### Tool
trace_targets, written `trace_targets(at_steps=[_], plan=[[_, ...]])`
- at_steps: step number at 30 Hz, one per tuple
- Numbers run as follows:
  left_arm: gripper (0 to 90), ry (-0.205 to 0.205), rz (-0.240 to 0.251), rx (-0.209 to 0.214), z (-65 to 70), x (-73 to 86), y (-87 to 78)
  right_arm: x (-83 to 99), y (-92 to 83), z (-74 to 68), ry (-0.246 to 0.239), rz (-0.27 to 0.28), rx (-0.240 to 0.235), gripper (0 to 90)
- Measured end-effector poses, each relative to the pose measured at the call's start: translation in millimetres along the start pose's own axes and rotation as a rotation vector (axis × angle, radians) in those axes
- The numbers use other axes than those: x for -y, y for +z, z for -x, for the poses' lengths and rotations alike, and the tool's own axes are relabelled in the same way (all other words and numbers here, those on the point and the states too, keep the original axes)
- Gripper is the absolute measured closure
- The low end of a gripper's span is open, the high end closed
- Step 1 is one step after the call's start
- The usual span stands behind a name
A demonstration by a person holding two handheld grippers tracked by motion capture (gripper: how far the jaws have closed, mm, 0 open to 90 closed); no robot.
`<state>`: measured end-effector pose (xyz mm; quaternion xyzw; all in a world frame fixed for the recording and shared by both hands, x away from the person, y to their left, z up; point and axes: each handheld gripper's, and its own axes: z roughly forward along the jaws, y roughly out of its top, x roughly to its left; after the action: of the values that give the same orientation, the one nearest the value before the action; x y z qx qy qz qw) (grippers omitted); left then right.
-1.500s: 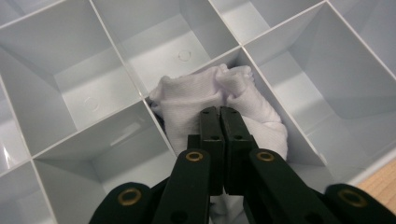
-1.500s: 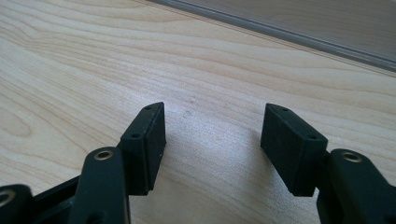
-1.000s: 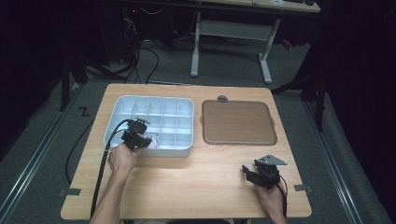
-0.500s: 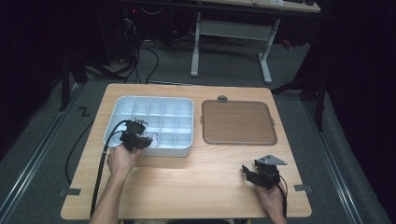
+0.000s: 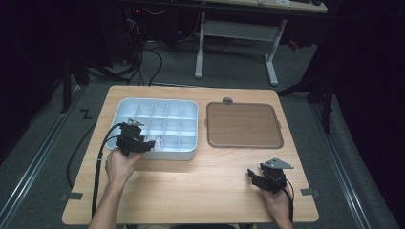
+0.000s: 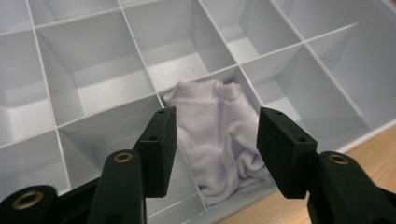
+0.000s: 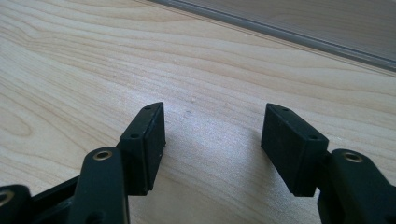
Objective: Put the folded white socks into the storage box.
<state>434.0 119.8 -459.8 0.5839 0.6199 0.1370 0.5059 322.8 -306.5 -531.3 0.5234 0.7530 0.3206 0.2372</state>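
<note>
White cloth (image 6: 219,140) sits bunched in one compartment of the pale divided organiser tray (image 5: 191,155), in the row nearest the person, left-of-centre as the high view shows it (image 5: 154,141). It's a soft, crumpled wad, folds and creases all over, filling the cell wall to wall and piled about level with the dividers. Looks like thin knit fabric, maybe a small garment; can't tell more than that

Left gripper (image 6: 215,135): jaws have just been opening, now stand well apart, one either side of the cloth's cell and above it. Pads aren't pressing on the fabric, so nothing is gripped. In the high view it hangs over the tray's near edge (image 5: 133,141), left hand (image 5: 122,164) behind it

My read: the cloth placement is done, it's in the cell and released. What's left for this item is only backing the gripper clear without snagging a fold. Every other compartment I can see in the tray is bare, so if more pieces are meant to go in, that's all still ahead; no other loose items visible on the table

Right gripper (image 7: 212,133): jaws apart, nothing between them, parked low over bare wooden table (image 7: 93,56). High view puts it near the table's front right corner (image 5: 267,179), well apart from the tray

Brown flat tray (image 5: 243,125) lies just beside the organiser on its right, nothing on it
</note>
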Motion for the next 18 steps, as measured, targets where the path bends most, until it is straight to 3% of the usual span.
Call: trace_targets(at_steps=[4, 18], plan=[[46.8, -0.033, 0.035, 0.033, 0.7, -3.1, -11.7, 0.0, 0.0, 0.0, 0.0, 0.0, 0.0, 40.5], [45.7, -0.047, 0.109, 0.122, 5.7, 14.2, -44.1, 0.0, 0.0, 0.0, -0.001, 0.0, -0.002, 40.0]])
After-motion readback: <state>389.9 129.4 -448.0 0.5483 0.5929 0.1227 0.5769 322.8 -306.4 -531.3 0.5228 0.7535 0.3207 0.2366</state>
